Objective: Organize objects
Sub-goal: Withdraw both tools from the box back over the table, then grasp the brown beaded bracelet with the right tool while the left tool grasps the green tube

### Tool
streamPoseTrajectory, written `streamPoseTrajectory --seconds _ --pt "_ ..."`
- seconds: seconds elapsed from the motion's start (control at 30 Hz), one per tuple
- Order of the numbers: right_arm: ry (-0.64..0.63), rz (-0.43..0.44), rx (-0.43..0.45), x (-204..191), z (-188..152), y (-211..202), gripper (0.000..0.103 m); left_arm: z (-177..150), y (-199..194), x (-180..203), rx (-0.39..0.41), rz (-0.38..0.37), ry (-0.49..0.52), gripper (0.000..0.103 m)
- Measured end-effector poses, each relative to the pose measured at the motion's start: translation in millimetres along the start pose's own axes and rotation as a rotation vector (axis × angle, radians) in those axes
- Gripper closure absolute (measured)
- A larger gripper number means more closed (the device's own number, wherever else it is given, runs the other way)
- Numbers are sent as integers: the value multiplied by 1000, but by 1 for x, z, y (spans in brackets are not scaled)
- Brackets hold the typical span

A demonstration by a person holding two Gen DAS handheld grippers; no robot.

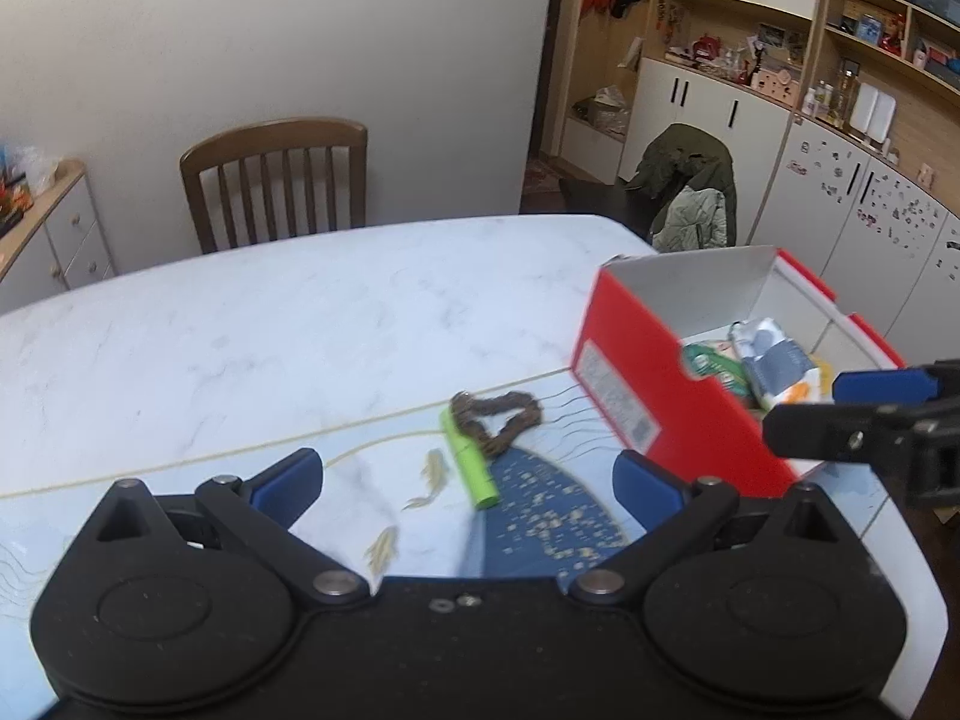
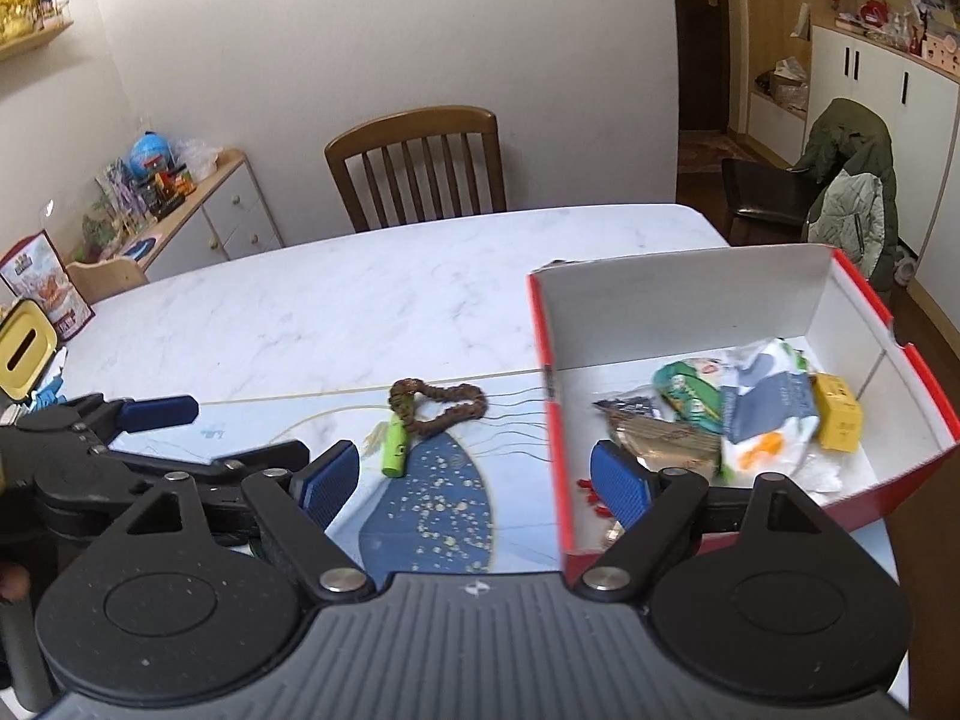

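Observation:
A green tube (image 1: 469,466) (image 2: 394,447) lies on the table (image 1: 270,324) beside a brown bead bracelet (image 1: 499,420) (image 2: 437,409). To their right stands an open red shoebox (image 1: 636,384) (image 2: 555,396) holding packets, a white-blue pouch (image 2: 765,414) and a yellow box (image 2: 839,420). My left gripper (image 1: 468,480) is open, hovering just short of the tube with nothing between its fingers. My right gripper (image 2: 474,483) is open too, straddling the box's left wall. Each gripper shows in the other's view, the left gripper (image 2: 144,420) at the left edge, the right gripper (image 1: 864,408) at the right edge.
A wooden chair (image 1: 276,180) (image 2: 420,162) stands behind the table. A low cabinet (image 2: 204,216) with toys sits at the left; a yellow tin (image 2: 24,354) rests on the table's left edge. A jacket-draped chair (image 1: 690,186) and cupboards (image 1: 840,180) fill the right.

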State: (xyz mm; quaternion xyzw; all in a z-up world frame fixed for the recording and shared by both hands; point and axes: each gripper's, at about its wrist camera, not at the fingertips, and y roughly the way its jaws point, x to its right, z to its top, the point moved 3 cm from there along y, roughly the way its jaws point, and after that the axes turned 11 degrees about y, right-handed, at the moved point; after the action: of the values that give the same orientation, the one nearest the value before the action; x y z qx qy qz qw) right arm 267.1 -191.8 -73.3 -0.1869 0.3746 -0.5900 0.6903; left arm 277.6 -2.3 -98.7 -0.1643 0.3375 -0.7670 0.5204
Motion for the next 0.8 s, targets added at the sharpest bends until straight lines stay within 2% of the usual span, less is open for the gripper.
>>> streamPoseTrajectory --seconds 0.27,0.47,0.8 --pt "-7 -12 -48 -38 9 38 19 -17 29 -24 -30 35 -52 0" --pt "1 -17 -96 -52 16 76 18 -23 50 -30 -49 26 -79 0" --pt "-24 -75 -157 -54 24 131 19 -27 81 -22 -43 12 -36 0"
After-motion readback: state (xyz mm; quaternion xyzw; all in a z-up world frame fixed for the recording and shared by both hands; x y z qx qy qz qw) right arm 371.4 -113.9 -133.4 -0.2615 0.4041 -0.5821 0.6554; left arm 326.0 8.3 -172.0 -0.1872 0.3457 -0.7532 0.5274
